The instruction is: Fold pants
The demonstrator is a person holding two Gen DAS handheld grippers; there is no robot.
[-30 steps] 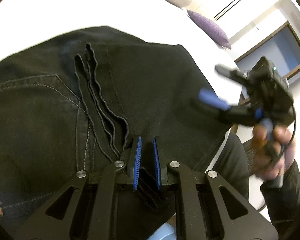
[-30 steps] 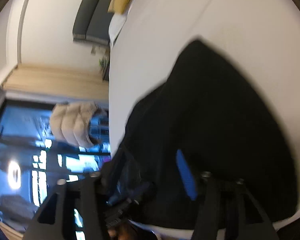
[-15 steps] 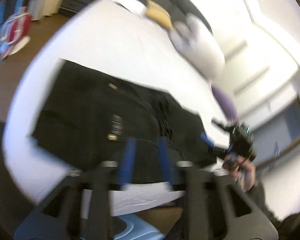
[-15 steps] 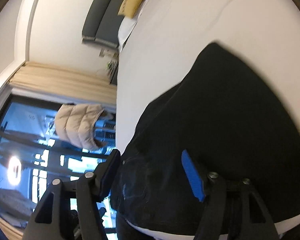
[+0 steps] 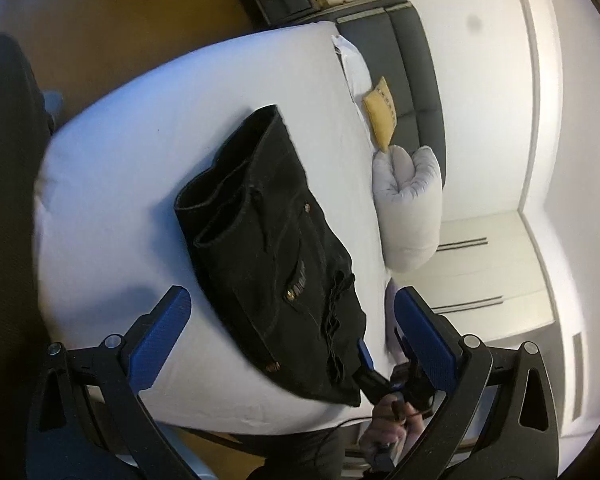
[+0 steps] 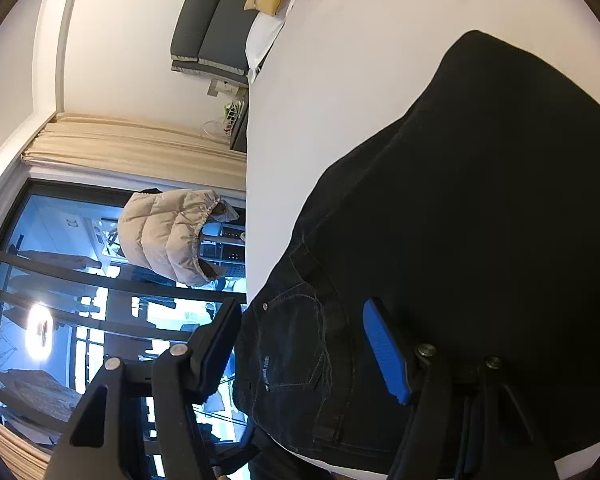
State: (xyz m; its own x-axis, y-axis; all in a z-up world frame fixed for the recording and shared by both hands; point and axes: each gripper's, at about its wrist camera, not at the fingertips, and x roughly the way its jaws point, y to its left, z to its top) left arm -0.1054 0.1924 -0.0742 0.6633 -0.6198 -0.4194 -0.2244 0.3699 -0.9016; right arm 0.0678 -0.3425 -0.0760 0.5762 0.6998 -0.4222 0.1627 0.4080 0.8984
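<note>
I am steering two tools over a white bed [image 5: 132,152], and the black pants [image 5: 276,264] are my landmark: they lie on the mattress as a compact, stacked bundle, with several layers of dark denim showing at the open end farthest from my left camera. Nearest that camera, the bundle reaches the mattress edge, where rivets, a small label and a frayed hem show. My left hand-held gripper [image 5: 296,344] hangs above and short of the pants with its blue pads spread wide, holding nothing and touching no cloth. My right hand-held gripper [image 6: 304,356] is close over the pocket end of the pants, jaws also spread apart and empty; from the left camera it appears just past the frayed corner, beside the bed edge. Beyond the pants, toward the headboard, sit a rolled white duvet [image 5: 412,208] and a yellow cushion [image 5: 380,120]. A beige puffer jacket [image 6: 172,236] hangs by the window, well apart from the pants. I judge the folding essentially done: the garment is doubled into a tidy block and neither tool grips it. What may remain is only squaring the slightly uneven layers at the far end, if anything.
</note>
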